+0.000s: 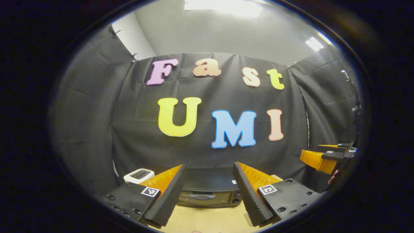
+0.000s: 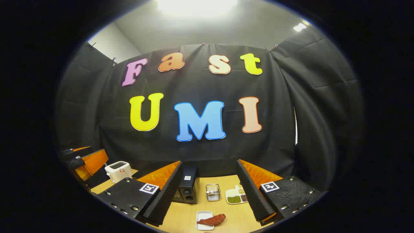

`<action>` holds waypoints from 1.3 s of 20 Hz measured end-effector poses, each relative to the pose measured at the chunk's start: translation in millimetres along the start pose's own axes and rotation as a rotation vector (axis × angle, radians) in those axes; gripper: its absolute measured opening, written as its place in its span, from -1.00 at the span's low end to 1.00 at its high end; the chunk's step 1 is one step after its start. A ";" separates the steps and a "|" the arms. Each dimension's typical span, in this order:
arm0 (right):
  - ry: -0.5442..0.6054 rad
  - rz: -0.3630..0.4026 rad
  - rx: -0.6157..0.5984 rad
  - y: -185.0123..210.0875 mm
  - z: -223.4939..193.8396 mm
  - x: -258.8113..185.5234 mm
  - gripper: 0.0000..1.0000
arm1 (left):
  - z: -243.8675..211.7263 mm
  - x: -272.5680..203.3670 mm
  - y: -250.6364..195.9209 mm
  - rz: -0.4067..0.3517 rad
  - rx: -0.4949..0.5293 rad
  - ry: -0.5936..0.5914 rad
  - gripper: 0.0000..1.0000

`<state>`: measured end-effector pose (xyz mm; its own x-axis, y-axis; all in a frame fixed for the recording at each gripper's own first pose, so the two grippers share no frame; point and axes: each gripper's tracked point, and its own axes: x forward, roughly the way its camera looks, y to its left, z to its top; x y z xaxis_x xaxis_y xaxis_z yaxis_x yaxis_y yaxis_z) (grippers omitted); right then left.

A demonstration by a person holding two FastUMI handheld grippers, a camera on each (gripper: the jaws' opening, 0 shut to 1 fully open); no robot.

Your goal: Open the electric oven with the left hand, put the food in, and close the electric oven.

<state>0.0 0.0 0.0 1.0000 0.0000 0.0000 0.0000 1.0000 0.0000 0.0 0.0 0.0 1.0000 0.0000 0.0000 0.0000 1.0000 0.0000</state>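
A: Claws first. Left claw (image 1: 209, 191), state?

B: Jaws spread wide, nothing between them. Held above the desk (image 1: 207, 220), aimed at the electric oven (image 1: 208, 194), which sits right ahead between the fingers, door closed. Not touching it.

A: Right claw (image 2: 207, 191)?

B: Same, wide apart, holding nothing, up over the desk's near edge. From the left gripper view the right claw shows at the far right, level with the left one and well apart from it.

A: Oven position on the desk?

B: Toward the back edge, close to the booth wall, about mid-desk. In the right gripper view it sits just beside that claw's left finger, seen from an angle.

A: Food?

B: Reddish-brown piece of food (image 2: 212, 220) lying on a small white tray (image 2: 203, 216) near the front edge of the desk, in front of the oven and apart from it. Untouched, not in the oven.

A: Other stuff?

B: White toaster (image 2: 118, 170) at the back left corner, left of the oven. Small wire basket (image 2: 213, 192) just right of the oven, and beside that a white divided dish (image 2: 236, 196) with green and dark grains in its compartments. Both near the back-middle of the desk, apart from the food tray.

A: Left claw seen from the right gripper view?

B: At the left edge, near the toaster; can't tell its opening from there.
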 end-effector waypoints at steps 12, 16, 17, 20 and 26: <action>-0.023 0.006 0.013 3.0 3.5 -5.6 0.97 | 3.3 -0.4 -3.9 -0.004 0.008 -0.021 1.00; -0.014 0.001 0.012 1.1 -0.2 -5.7 0.97 | 3.8 1.8 -4.1 -0.005 0.010 -0.017 1.00; -0.011 -0.001 0.010 0.1 -1.7 -5.2 0.97 | 1.1 2.7 -3.9 -0.006 0.011 -0.015 1.00; 0.001 -0.009 0.006 -4.0 -6.1 -3.4 0.97 | -12.5 10.1 -5.8 -0.013 0.004 0.017 0.91; 0.044 -0.033 0.021 -15.1 -22.3 0.1 0.97 | -89.3 51.4 -7.8 -0.054 -0.018 0.200 1.00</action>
<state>0.1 -15.1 -22.3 0.9985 -0.0329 -0.0442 0.0339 0.9992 0.0203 51.4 -7.8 -89.3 0.9785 -0.0556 -0.1984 0.0520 0.9984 -0.0238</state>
